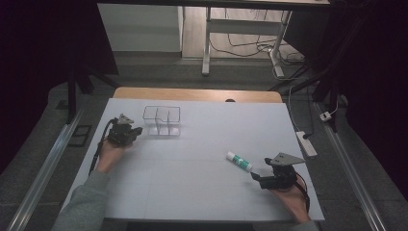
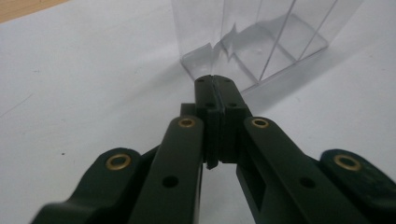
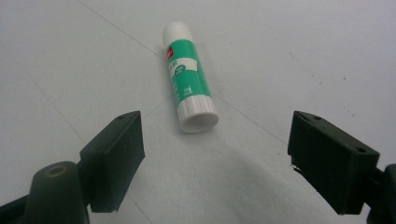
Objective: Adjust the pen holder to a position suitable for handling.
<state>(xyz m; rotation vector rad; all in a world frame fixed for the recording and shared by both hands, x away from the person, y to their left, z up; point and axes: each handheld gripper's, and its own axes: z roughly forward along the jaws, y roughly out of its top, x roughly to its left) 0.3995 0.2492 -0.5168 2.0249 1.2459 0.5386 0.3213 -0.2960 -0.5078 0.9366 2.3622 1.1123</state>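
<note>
A green and white glue stick (image 1: pixel 239 161) lies on its side on the white table, right of centre. My right gripper (image 1: pixel 258 177) sits just behind it, jaws wide open; in the right gripper view the glue stick (image 3: pixel 187 77) lies a little ahead of the gap between the fingers (image 3: pixel 119 154), its flat base toward me. A clear plastic box with dividers (image 1: pixel 161 120) stands at the back left. My left gripper (image 1: pixel 136 131) rests just left of it, jaws pressed together and holding nothing; in the left gripper view its tips (image 2: pixel 215 84) point at the clear box (image 2: pixel 261 37).
The white sheet (image 1: pixel 192 187) covers the table, with a strip of wooden tabletop (image 1: pixel 197 94) at the far edge. A power strip (image 1: pixel 306 143) and cables lie on the floor to the right. A desk frame (image 1: pixel 207 43) stands beyond the table.
</note>
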